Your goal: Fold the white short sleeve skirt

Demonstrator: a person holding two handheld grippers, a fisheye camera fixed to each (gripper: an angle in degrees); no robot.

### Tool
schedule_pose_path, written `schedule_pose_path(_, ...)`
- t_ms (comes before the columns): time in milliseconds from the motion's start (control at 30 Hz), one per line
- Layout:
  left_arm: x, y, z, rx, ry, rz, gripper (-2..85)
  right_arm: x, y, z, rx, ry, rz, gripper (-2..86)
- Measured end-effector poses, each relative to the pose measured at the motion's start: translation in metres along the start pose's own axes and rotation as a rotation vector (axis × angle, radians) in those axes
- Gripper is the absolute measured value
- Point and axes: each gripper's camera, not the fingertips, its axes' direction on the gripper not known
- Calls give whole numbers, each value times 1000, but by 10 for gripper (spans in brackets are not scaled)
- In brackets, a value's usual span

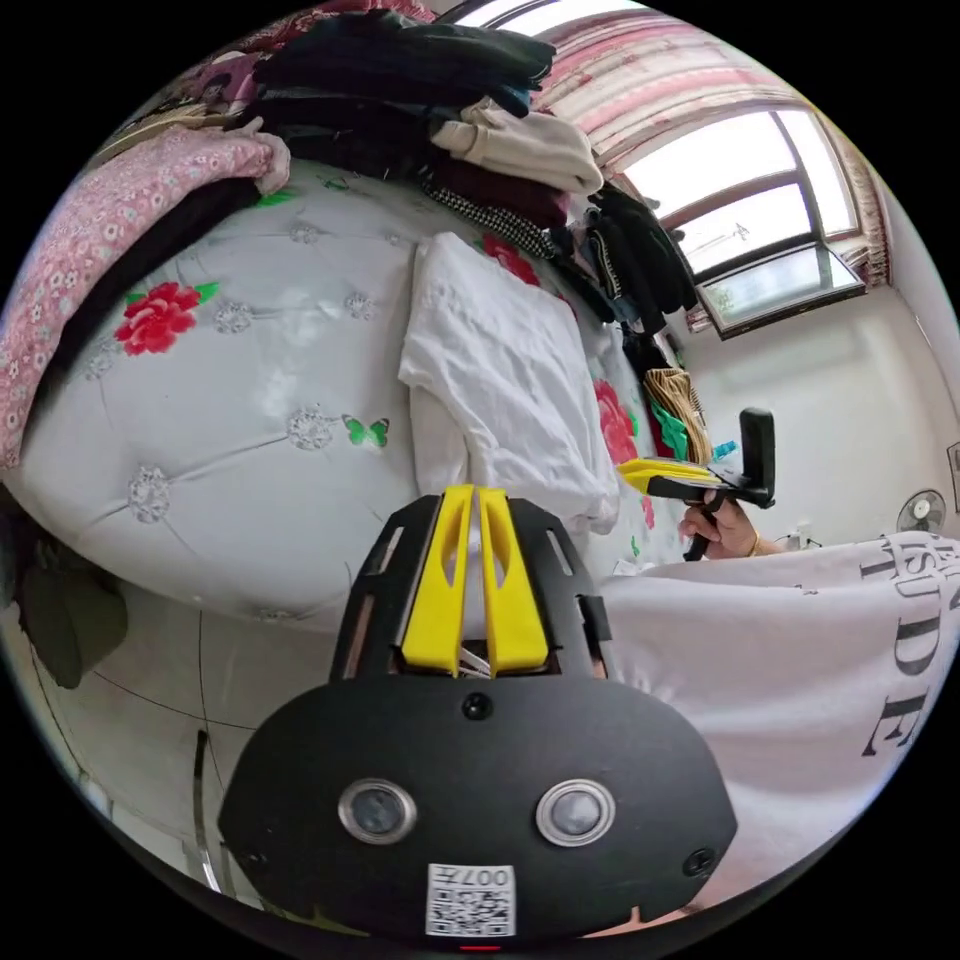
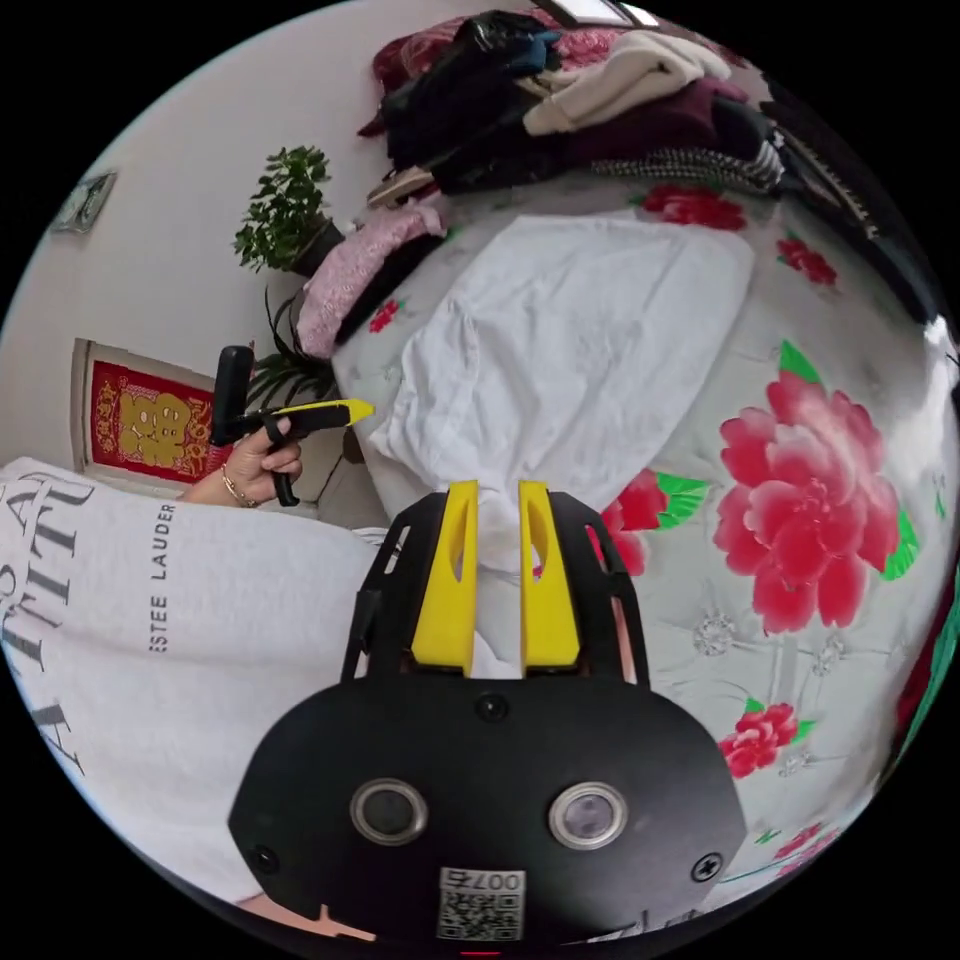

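Observation:
The white garment point(image 1: 500, 380) lies folded into a long rectangle on the flowered bedspread point(image 1: 250, 400), creased and flat. My left gripper point(image 1: 476, 497) hovers short of its near end with the jaws pressed together on nothing. It also appears as the left gripper point(image 2: 365, 409) in a hand beside the garment's edge. The white garment point(image 2: 570, 350) narrows toward my right gripper point(image 2: 498, 492), whose jaws stand a little apart with white cloth seen through the gap. The right gripper point(image 1: 625, 466) is held in a hand just off the garment's near corner, not lifting it.
A heap of dark and cream clothes point(image 1: 430, 90) is piled at the far side of the bed, with pink floral cloth point(image 1: 110, 230) beside it. A person in a white printed shirt point(image 1: 800, 680) stands at the bed's edge. A potted plant point(image 2: 285, 205) stands by the wall.

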Motion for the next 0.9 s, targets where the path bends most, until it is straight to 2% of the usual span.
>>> schedule_pose_path(200, -15, -10, 9, -42, 109, -37, 131, 45, 36, -11, 15, -97, 240, 87)
schedule_pose_path(267, -17, -15, 25, -109, 105, -30, 131, 60, 41, 1, 6, -207, 325, 86)
schedule_pose_path(433, -28, -29, 59, -234, 90, -78, 41, 80, 36, 7, -8, -355, 410, 82)
schedule_pose_path(567, -35, -20, 50, -213, 201, -77, 28, 78, 51, -24, 5, -352, 342, 83)
schedule_pose_path(700, -39, 17, 42, -233, 212, -68, 74, 80, 77, -41, -3, -343, 347, 86)
schedule_pose_path(900, -82, 10, 5, -66, 242, -164, 130, 128, 84, -86, 201, -335, 465, 96)
